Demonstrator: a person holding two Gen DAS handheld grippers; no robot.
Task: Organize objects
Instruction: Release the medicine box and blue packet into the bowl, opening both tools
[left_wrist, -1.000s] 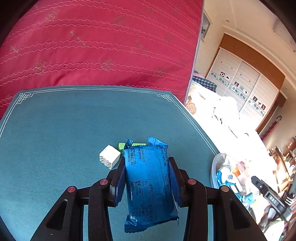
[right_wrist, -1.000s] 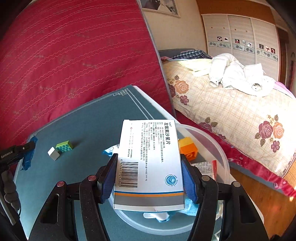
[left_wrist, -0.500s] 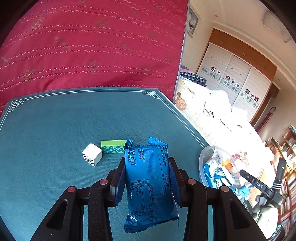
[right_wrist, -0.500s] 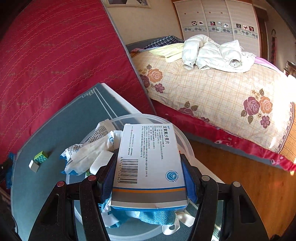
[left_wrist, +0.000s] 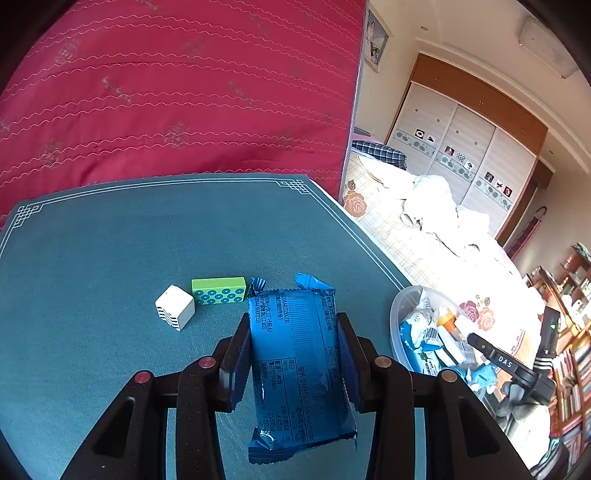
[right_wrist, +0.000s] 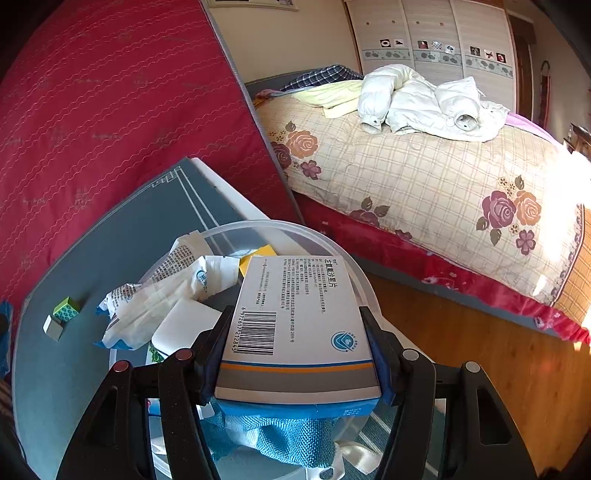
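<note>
We judge the sorting well along: the clear tub already holds several packets. Our right hand-held gripper clamps a medicine box above it; the left hand-held gripper clamps a blue snack packet. A green block and white cube remain on the worktop.

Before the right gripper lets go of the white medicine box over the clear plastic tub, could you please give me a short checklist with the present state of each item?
1. Right gripper clamped on the white medicine box: ok.
2. Box over the clear plastic tub, not the floor: ok.
3. Free flat spot beneath the box: cannot tell; crumpled white wrappers and blue mesh cloth crowd the tub.
4. Left gripper holding the blue foil snack packet firmly: ok.
5. Table cleared: not ok; the green dotted block and white cube remain on the teal mat.
</note>
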